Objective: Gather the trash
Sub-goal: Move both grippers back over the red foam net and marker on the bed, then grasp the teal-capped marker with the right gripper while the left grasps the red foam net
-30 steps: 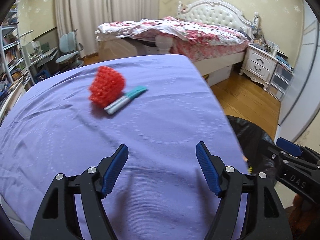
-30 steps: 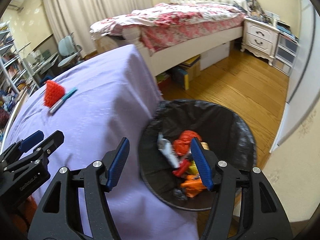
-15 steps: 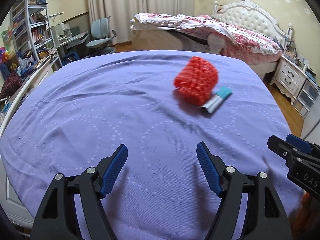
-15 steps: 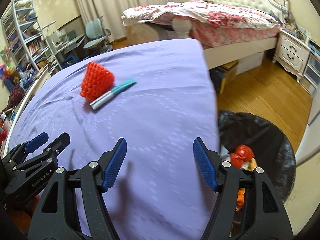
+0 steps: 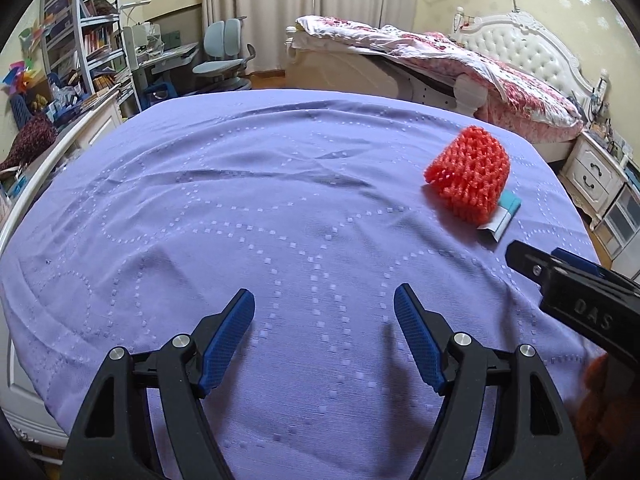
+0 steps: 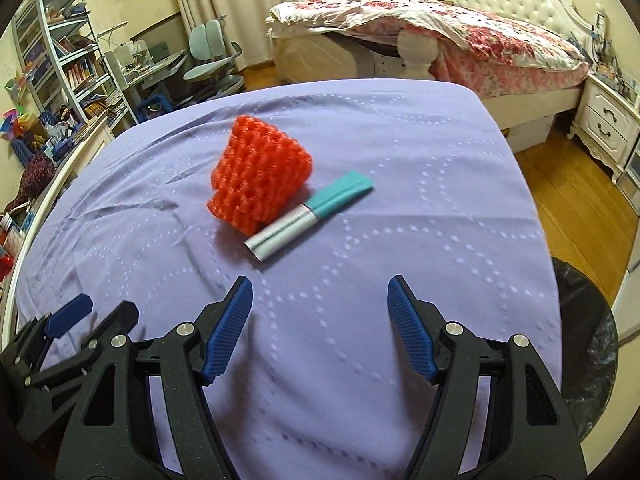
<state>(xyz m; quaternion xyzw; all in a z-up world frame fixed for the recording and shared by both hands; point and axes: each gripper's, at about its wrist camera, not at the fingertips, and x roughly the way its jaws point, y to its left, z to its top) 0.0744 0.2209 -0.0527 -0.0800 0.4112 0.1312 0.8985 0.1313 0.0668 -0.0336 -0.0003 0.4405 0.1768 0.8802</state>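
Trash left on desk (image 6: 400,300): red foam net (image 6: 260,184) touching a teal-silver wrapper (image 6: 308,216), mid-far of my right tool (image 6: 320,320). Both tools wide, empty; left tool (image 5: 324,332) off to the side. Bin (image 6: 588,344) right. I judge approach step; next, reach forward and pinch one.

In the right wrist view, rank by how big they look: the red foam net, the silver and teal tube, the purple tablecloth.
1. Purple tablecloth
2. Red foam net
3. Silver and teal tube, slimmer than the net, though similar in length.
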